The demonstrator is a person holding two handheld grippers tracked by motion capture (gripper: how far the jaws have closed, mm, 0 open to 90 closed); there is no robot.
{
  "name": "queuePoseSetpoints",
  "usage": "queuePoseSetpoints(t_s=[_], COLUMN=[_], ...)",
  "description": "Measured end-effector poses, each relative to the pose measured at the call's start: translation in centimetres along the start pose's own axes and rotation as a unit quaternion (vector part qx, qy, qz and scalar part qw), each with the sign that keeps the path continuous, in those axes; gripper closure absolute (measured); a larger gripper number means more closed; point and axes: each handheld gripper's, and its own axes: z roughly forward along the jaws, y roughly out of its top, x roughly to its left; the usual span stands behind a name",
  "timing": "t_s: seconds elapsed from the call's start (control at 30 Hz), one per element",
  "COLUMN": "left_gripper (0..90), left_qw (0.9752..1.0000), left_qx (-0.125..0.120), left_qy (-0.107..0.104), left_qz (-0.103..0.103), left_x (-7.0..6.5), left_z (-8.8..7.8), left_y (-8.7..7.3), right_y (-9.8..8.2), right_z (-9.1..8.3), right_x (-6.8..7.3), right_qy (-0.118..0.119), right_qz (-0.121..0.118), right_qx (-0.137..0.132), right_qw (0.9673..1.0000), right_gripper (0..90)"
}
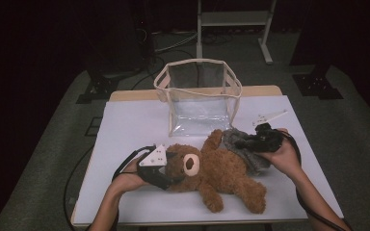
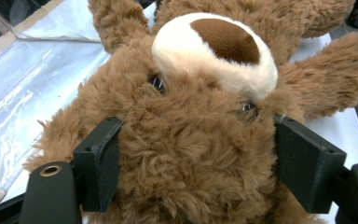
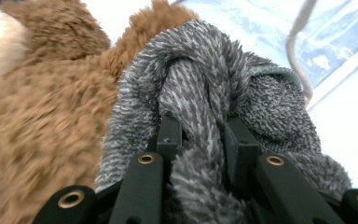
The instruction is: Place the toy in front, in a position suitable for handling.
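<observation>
We have one bear (image 1: 212, 171) on its back in the middle of the white table (image 1: 130, 125), and one grey cloth (image 1: 248, 150) just beside its raised arm, on our right. Behind both stands one clear bag (image 1: 198, 94), upright and with its mouth open to the top.

Our left gripper (image 1: 166, 169) sits at the bear's head. In the left gripper view its jaws stand wide, one on each side of the head (image 2: 186, 154), and the fur bulges between them, so we judge that they hold the bear there. The bear's long axis runs from this gripper toward the right and a little toward us, so its legs point away from the jaws and away from the bag.

Our right gripper (image 1: 255, 141) is on the cloth. In the right gripper view its jaws are narrow and pinch a fold of the cloth (image 3: 200, 107), which bunches up above them.

The relation that matters for the next move is this: the bag's mouth lies beyond both grippers, up the table, and the right gripper with the cloth is the nearer one to it. We think the cloth can go up and over the rim first. The bear must be lifted head first and turned, because it lies across the front of the bag.
</observation>
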Motion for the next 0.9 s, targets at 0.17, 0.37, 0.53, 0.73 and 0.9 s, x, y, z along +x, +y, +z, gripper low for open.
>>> queuePoseSetpoints(t_s=[0.17, 0.37, 0.53, 0.73, 0.9], left_gripper=[21.3, 19.4, 24.7, 32.1, 31.4], left_qw=[1.0000, 1.0000, 0.9998, 0.9996, 0.9994], left_qx=[0.003, 0.001, -0.003, -0.001, -0.001], left_qy=[0.005, 0.006, 0.004, 0.006, 0.014], left_qz=[-0.006, -0.004, -0.019, -0.027, -0.032], left_x=[0.1, 0.4, 0.8, 0.9, 1.0], left_z=[0.1, -0.9, -1.5, -1.1, -1.0], left_y=[0.0, -0.2, -0.6, -0.6, -0.6], right_y=[0.0, -1.9, -4.6, -5.1, -4.7], right_z=[-1.3, -1.3, -2.1, -3.9, -4.8], right_x=[1.5, -0.1, -1.9, 0.0, 3.9], right_qy=[0.012, 0.002, 0.009, 0.041, 0.072], right_qz=[-0.018, 0.016, 0.061, 0.046, -0.003], right_qx=[-0.025, -0.033, -0.045, -0.057, -0.043], right_qw=[0.9995, 0.9993, 0.9971, 0.9964, 0.9965], right_gripper=[71.0, 71.0, 71.0, 71.4, 71.6])
